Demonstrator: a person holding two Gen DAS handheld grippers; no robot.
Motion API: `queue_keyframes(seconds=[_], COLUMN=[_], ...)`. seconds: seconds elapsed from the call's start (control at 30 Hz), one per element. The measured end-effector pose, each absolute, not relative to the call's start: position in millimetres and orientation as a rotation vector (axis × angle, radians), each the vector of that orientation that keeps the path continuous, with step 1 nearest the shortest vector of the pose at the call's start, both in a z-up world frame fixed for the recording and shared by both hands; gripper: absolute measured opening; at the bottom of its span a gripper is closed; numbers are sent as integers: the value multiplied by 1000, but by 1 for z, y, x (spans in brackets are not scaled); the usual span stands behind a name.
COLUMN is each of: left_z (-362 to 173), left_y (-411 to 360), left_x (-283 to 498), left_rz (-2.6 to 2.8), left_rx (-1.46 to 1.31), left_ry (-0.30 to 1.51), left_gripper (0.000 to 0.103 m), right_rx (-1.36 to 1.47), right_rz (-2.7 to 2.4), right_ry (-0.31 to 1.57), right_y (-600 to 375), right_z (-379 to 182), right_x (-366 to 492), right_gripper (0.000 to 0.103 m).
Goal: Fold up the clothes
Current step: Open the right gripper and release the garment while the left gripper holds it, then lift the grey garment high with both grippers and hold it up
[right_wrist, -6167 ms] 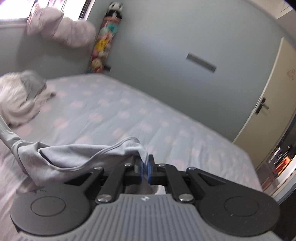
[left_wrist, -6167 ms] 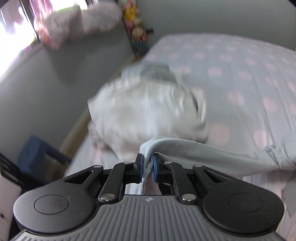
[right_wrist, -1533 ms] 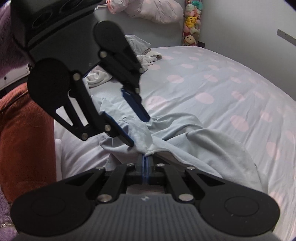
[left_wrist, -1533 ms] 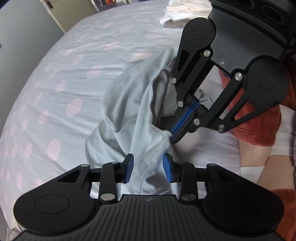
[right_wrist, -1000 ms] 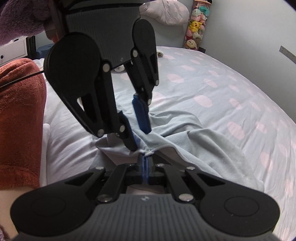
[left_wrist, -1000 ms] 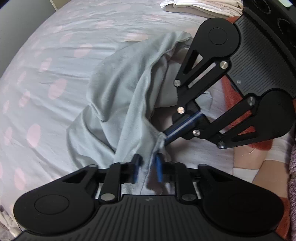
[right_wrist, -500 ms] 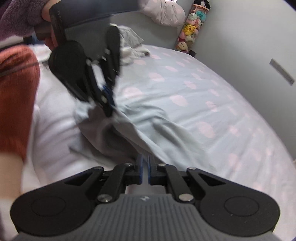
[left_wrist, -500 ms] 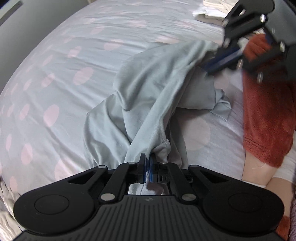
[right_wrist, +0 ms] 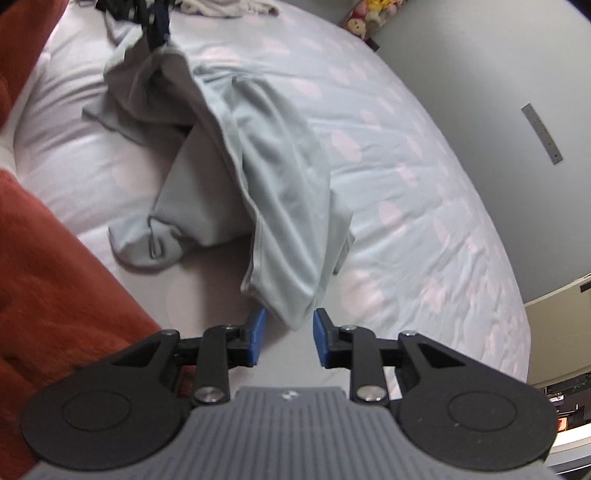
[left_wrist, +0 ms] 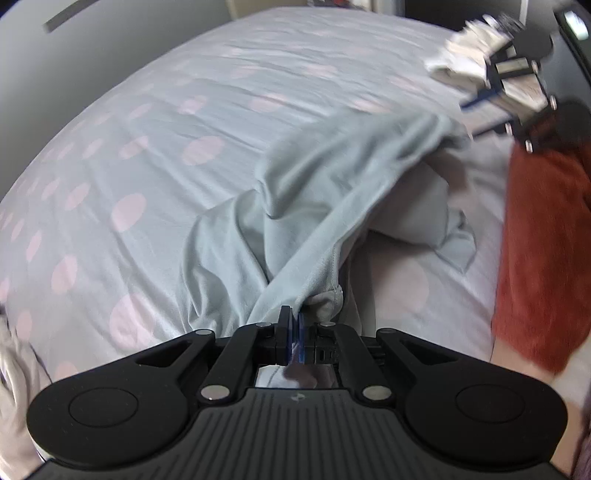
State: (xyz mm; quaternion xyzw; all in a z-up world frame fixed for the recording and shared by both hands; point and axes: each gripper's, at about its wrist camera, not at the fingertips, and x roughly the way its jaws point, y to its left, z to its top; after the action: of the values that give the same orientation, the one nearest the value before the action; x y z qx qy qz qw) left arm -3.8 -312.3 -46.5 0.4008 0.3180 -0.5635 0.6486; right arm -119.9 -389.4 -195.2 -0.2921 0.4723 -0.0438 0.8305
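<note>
Left wrist view shows our left tool (left_wrist: 291,321) with its blue pads pressed together on a bunched edge of the grey garment (left_wrist: 325,192). The cloth runs up and away from this tool in a long ridge toward the upper right, where our right tool (left_wrist: 480,99) appears blurred. The garment lies crumpled on the bed (left_wrist: 147,122), whose sheet is pale with pink dots. One loose corner of the cloth lies flat on the sheet at the right, near an orange-red fleece sleeve (left_wrist: 543,251). A pile of light clothes (left_wrist: 461,59) is at the far right, blurred, so we cannot tell what pieces it has.

In the right wrist view our right tool (right_wrist: 286,338) has its jaws a moderate way apart; they have just been opening. A folded end of the garment (right_wrist: 280,206) hangs down between the blue pads (right_wrist: 256,336), but the pads do not press on it, so this tool holds nothing. From there the cloth goes up to the top left, where our left tool (right_wrist: 157,22) pinches it. The lower part of the garment rests on the bed (right_wrist: 424,184), with a cuff-like end lying flat at the left, beside the orange-red sleeve (right_wrist: 55,266). Some soft toys (right_wrist: 373,11) stand in the far corner by the wall.
</note>
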Motion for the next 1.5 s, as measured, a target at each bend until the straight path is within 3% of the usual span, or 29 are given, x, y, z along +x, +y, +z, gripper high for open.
queue_keyframes(seconds=[0.37, 0.47, 0.67, 1.17, 1.5], left_z=[-47, -44, -23, 177, 329], left_y=[-306, -302, -293, -241, -206], left_x=[-2, 2, 7, 7, -46], left_rz=[-1230, -1213, -1132, -848, -735], left_rx=[831, 801, 780, 690, 482], left_ry=[696, 699, 638, 226, -140], left_gripper=[1, 1, 1, 1, 1], right_rx=[-762, -779, -757, -653, -713], right_rz=[-68, -104, -209, -535, -650], right_ry=[1027, 997, 872, 309, -30], right_y=[-380, -378, -372, -345, -296], right_z=[-216, -214, -184, 22, 148], right_x=[-102, -105, -103, -64, -108], right_gripper=[29, 9, 3, 3, 3])
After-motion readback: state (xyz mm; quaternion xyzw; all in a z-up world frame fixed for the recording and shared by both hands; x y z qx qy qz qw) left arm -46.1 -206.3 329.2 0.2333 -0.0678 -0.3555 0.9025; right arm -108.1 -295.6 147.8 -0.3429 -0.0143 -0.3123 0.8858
